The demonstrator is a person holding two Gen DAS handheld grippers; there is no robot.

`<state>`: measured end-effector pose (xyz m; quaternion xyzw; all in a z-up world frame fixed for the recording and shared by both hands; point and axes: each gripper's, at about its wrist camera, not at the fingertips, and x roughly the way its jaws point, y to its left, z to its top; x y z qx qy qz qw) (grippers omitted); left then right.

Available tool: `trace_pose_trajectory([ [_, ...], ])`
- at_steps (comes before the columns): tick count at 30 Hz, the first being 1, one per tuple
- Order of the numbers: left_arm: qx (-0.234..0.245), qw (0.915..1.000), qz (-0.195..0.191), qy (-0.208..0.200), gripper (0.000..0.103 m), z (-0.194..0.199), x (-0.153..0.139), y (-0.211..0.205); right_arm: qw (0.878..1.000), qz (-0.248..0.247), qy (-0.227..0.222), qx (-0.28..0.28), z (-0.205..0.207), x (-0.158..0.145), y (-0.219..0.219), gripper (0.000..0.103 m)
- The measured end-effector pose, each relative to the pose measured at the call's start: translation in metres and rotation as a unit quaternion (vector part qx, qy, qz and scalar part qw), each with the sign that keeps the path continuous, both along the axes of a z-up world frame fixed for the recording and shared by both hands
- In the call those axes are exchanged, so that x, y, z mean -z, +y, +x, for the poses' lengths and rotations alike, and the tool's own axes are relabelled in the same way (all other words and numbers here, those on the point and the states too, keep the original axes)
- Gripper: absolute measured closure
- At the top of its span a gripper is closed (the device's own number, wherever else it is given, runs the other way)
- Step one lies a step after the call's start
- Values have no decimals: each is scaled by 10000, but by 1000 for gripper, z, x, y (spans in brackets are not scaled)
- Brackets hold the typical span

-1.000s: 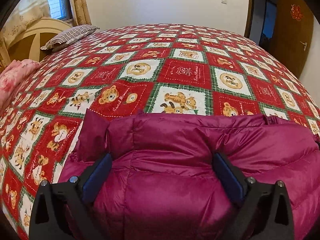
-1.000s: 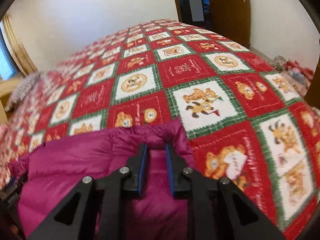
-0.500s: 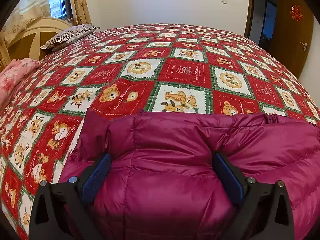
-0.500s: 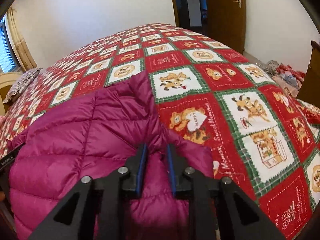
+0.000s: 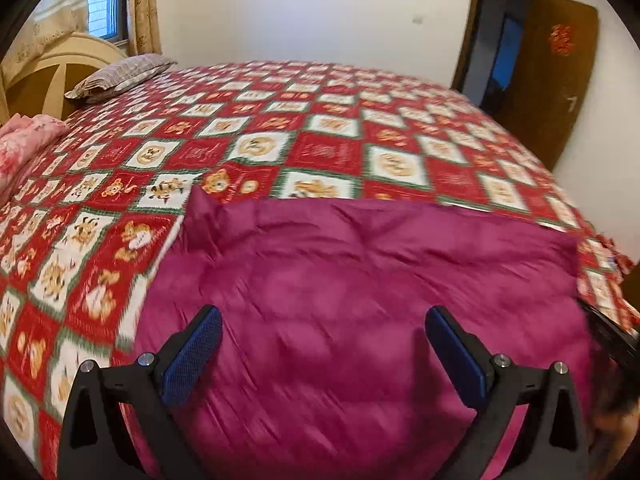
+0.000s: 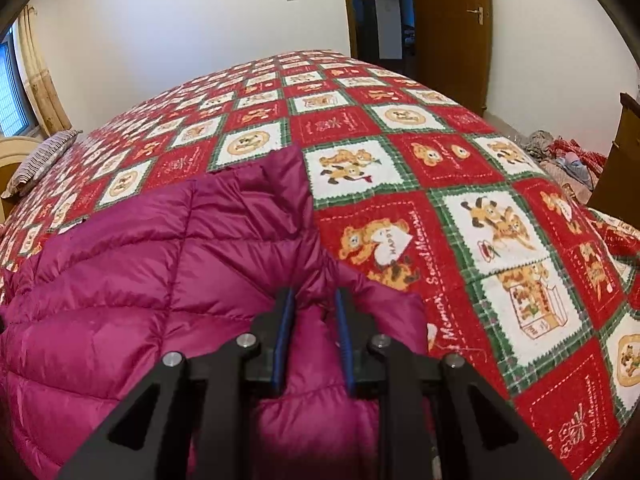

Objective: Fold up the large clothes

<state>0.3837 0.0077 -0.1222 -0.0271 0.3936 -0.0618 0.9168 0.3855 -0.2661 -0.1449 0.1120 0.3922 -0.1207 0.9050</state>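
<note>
A magenta quilted down jacket (image 5: 360, 280) lies folded on the near part of the bed. My left gripper (image 5: 323, 314) hovers open above it, its blue pads wide apart and off the fabric; this view is blurred by motion. In the right wrist view the jacket (image 6: 140, 280) fills the lower left, with a flap reaching up to a corner. My right gripper (image 6: 314, 294) is shut on a bunched fold of the jacket at its right edge, the fabric squeezed between the narrow-set pads.
The bed is covered by a red, white and green bear-print quilt (image 6: 460, 220). A striped pillow (image 5: 120, 74), a pink blanket (image 5: 24, 140) and the headboard (image 5: 48, 64) sit at the far left. Wooden door (image 6: 452, 20) beyond the bed; clothes heap (image 6: 560, 156) on the floor at right.
My left gripper has lifted and drawn back from the jacket, so more of the jacket shows below it. The right gripper shifted with its fold a second ago and has since stayed still.
</note>
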Motion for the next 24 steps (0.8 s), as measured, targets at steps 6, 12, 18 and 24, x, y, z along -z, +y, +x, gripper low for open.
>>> trace_pose_trajectory([
  [6, 425, 9974, 580, 11, 1, -18, 16, -40, 9990, -46, -425, -129, -32, -38, 18, 79],
  [12, 300, 9973, 666, -15, 1, -20, 26, -42, 9916, 369, -791, -958, -63, -54, 83, 79],
  [18, 311, 9961, 816, -143, 1, -26, 33, -45, 9901, 260, -480, -1291, -48, -23, 125, 79],
  [24, 293, 9949, 948, -194, 1, -26, 40, -49, 9897, 174, -547, -1313, -48, 1, 123, 79],
])
